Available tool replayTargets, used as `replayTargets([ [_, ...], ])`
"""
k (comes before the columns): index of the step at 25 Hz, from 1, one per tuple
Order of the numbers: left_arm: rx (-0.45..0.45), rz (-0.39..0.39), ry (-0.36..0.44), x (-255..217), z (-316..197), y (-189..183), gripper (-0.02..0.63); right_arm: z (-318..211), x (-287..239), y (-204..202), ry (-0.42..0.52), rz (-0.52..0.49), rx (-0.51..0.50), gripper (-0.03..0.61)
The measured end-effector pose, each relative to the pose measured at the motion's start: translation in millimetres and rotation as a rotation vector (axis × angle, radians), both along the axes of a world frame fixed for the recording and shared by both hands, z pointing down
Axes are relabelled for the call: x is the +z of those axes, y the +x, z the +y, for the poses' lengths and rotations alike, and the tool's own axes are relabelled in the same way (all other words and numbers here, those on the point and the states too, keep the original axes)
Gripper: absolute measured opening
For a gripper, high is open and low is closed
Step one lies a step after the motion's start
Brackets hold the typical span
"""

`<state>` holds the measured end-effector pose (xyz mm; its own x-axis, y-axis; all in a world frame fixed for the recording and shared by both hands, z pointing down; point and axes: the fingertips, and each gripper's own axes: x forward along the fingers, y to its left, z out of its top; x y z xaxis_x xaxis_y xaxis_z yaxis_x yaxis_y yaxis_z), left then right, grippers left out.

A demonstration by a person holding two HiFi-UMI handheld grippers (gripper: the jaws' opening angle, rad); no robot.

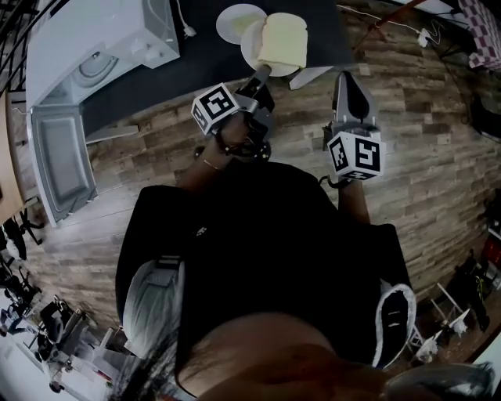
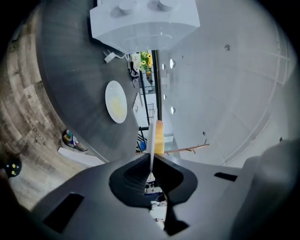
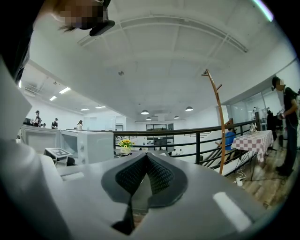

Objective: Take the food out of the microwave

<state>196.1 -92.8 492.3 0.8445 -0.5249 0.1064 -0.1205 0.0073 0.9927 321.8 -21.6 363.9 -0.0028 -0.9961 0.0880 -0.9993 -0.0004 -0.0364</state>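
Head view showed me two plates: my left gripper [image 1: 261, 74] had its jaws clenched on the rim of the plate [image 1: 250, 43] carrying the one pale slab of food [image 1: 283, 41], by the dark table's [image 1: 156, 86] near edge, just beside the second, empty plate [image 1: 237, 21]. The one microwave [image 1: 94, 47] stood well apart, door open. My right gripper [image 1: 350, 82] had its jaws pressed together on nothing

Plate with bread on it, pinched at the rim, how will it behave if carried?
The plate looks stiff, probably breakable ceramic. The left gripper pinches only its rim, so it may pivot or droop. The bread lies loose on top and could slide off if the plate tilts.
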Motion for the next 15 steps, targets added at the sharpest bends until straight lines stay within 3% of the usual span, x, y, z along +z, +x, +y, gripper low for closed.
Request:
replayTargets([
  [7,0.030,0.009,-0.028,5,-17,46,0.018,14,-4,40,-0.006,0.016,0.069,0.002],
  [15,0.106,-0.003,-0.036,10,-41,84,0.018,19,-4,59,-0.028,0.029,0.148,0.002],
])
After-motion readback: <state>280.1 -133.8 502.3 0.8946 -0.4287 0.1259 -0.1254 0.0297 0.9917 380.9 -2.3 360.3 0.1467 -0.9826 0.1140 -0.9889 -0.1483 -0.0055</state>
